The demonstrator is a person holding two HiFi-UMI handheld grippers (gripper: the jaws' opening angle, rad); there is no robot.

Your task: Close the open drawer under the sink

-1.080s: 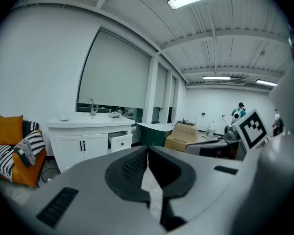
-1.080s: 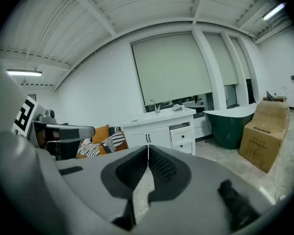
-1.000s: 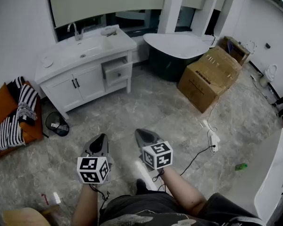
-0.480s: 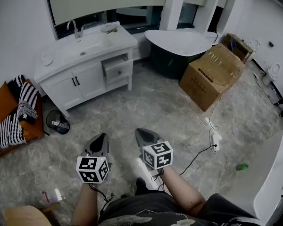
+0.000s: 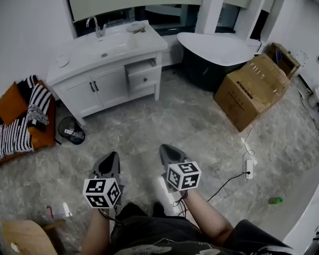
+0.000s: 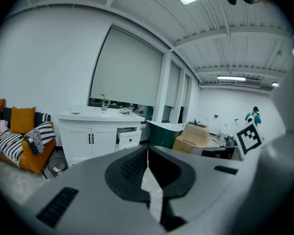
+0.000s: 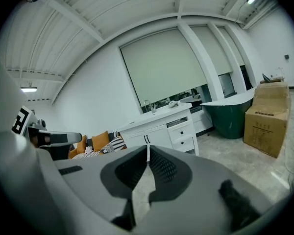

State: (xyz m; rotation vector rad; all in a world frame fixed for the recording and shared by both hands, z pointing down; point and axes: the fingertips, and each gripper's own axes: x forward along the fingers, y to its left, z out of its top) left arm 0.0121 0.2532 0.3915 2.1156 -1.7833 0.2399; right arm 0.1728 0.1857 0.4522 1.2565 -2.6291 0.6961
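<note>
The white sink cabinet (image 5: 93, 92) stands against the far wall, with a tap and basin on top. On its right side one drawer (image 5: 144, 78) is pulled out, its white front and knob facing the room. It also shows in the left gripper view, the drawer (image 6: 131, 139), and in the right gripper view, the drawer (image 7: 179, 128). My left gripper (image 5: 112, 156) and right gripper (image 5: 164, 149) hang side by side over the marble floor, well short of the cabinet. Both are shut with nothing between the jaws, as the left gripper (image 6: 148, 149) and right gripper (image 7: 148, 146) show up close.
A dark green bathtub (image 5: 215, 57) and a large cardboard box (image 5: 253, 89) stand to the right of the cabinet. An orange sofa with striped cushions (image 5: 18, 124) and a small bin (image 5: 73, 131) are at the left. A power strip with cable (image 5: 249, 169) lies on the floor at the right.
The cabinet has slid rightward and slightly down in the head view as the view shifted. Both grippers sit a little lower in the picture and stay shut.
</note>
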